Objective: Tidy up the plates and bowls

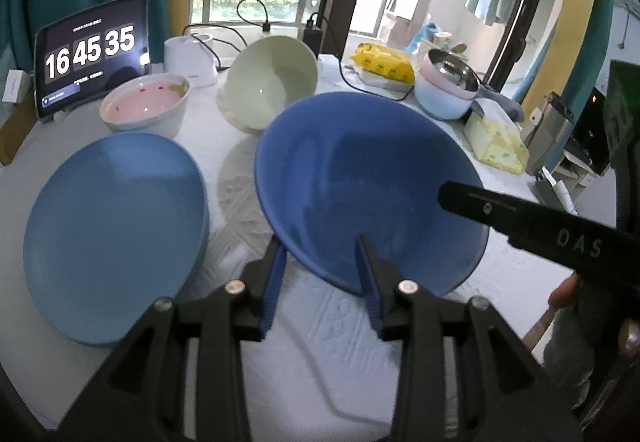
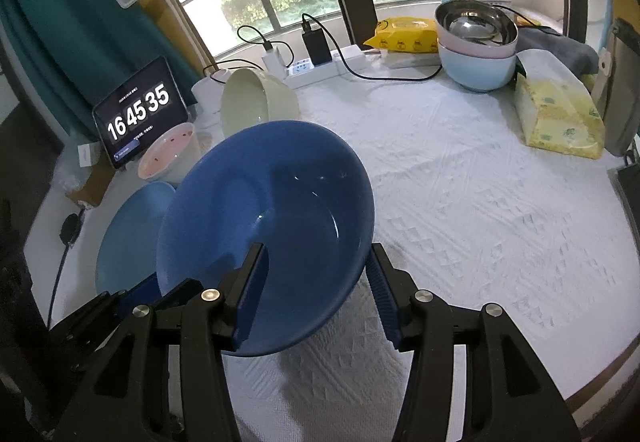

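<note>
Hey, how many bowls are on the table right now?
5: dark blue bowl tilted between both grippers' fingers, pink-lined bowl by the tablet, green bowl tipped sideways, pink bowl nested in light blue bowl. More might be nested.

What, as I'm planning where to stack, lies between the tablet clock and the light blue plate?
A pink-lined white bowl stands between the tablet and the light blue plate, shown in both wrist views.

Glossy blue bowl (image 2: pixel 280 202) over a textured white cloth (image 2: pixel 460 202).

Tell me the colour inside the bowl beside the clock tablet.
Pink inside the bowl, white outside; left wrist view.
</note>
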`<state>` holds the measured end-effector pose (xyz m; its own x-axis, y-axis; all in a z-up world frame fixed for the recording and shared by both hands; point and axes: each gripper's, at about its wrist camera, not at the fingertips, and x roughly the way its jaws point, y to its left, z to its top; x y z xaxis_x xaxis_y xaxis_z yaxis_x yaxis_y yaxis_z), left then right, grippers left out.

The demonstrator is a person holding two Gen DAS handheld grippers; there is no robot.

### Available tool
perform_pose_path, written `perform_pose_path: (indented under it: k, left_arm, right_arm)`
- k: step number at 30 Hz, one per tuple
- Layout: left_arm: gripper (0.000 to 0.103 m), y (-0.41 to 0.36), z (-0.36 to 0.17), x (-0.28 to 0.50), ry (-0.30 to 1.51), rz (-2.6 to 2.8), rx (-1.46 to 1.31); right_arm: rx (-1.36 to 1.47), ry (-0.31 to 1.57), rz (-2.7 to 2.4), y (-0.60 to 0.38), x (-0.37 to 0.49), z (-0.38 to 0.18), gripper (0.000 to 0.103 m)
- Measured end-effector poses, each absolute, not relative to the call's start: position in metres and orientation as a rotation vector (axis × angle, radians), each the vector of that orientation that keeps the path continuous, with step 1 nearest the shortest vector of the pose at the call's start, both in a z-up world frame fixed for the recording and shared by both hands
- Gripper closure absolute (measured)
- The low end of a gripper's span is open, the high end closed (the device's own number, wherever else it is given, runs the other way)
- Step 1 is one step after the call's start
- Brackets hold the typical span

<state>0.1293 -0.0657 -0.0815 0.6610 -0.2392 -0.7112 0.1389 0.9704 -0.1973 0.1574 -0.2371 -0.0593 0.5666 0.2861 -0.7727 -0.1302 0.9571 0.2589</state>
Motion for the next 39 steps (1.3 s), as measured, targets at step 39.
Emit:
perform_pose_path:
  k: [39]
  left_arm:
    - [0.051,-0.029,-0.041,0.141,0.69,-0.112,-0.098]
  right_arm:
    - [0.049,0.852,0.257,-0.212,0.179,-0.032,0.05]
